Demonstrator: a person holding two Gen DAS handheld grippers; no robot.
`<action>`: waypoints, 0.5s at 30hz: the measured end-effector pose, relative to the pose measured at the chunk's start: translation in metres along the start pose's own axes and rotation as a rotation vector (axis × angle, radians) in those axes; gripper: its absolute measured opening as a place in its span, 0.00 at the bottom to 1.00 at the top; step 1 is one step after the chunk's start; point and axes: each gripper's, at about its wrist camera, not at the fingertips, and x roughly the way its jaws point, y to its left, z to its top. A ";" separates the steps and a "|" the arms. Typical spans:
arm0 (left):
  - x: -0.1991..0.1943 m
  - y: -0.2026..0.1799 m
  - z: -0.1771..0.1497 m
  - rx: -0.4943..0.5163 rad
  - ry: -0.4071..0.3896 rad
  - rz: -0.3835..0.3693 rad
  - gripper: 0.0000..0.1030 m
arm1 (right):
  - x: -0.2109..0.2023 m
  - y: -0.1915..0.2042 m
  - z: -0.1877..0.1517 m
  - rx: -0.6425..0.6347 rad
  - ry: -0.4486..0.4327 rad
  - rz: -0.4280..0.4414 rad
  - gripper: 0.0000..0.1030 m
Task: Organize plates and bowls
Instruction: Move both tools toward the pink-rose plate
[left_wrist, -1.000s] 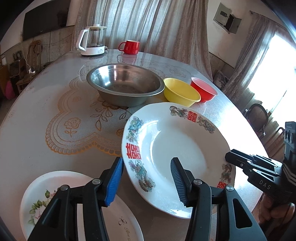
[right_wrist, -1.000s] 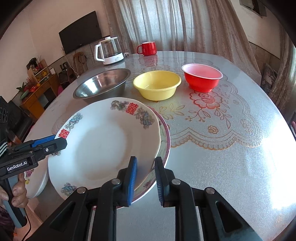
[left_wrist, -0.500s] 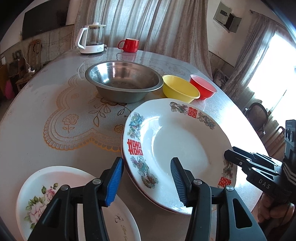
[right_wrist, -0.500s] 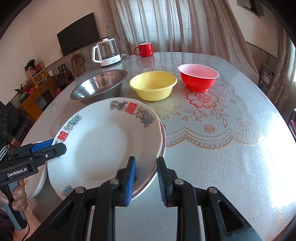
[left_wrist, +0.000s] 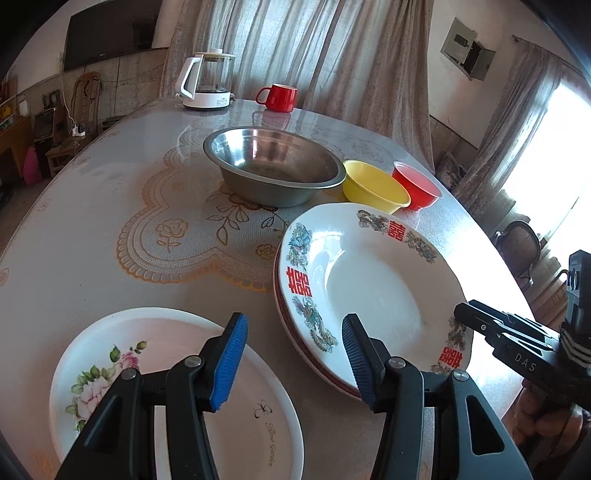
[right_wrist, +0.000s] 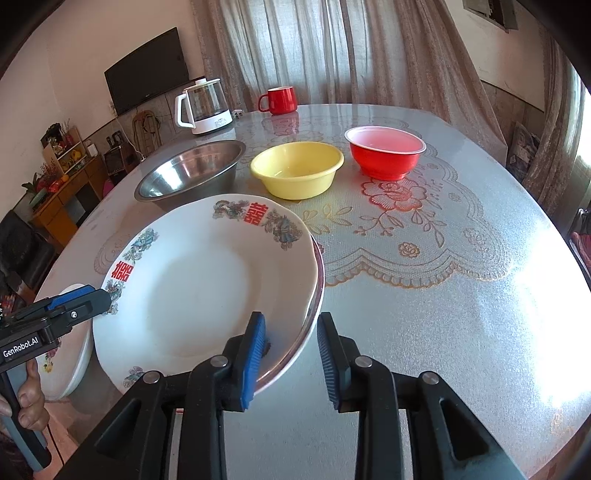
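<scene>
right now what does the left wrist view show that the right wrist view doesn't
Only the left wrist view shows the full white rose-print plate beneath the open left gripper. Only the right wrist view shows the wooden shelf unit and the open right gripper straddling the stacked plates' rim. Both show the white double-happiness plate on the red-rimmed plate, the steel bowl, yellow plastic bowl and red plastic bowl.

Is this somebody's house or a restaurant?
Most likely somebody's house, a dining or living room. A kettle and red mug sit on the round table, a television hangs on the wall, curtains cover the windows, and a cluttered wooden cabinet stands alongside.
</scene>
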 end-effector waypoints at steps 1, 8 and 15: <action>-0.001 0.002 -0.001 -0.005 0.001 0.000 0.53 | 0.000 0.001 0.000 0.000 0.001 0.000 0.28; -0.014 0.009 -0.006 -0.016 -0.026 0.012 0.53 | -0.002 0.007 -0.003 -0.015 -0.002 -0.006 0.29; -0.032 0.026 -0.009 -0.062 -0.063 0.039 0.53 | -0.018 0.006 0.000 0.014 -0.074 -0.020 0.31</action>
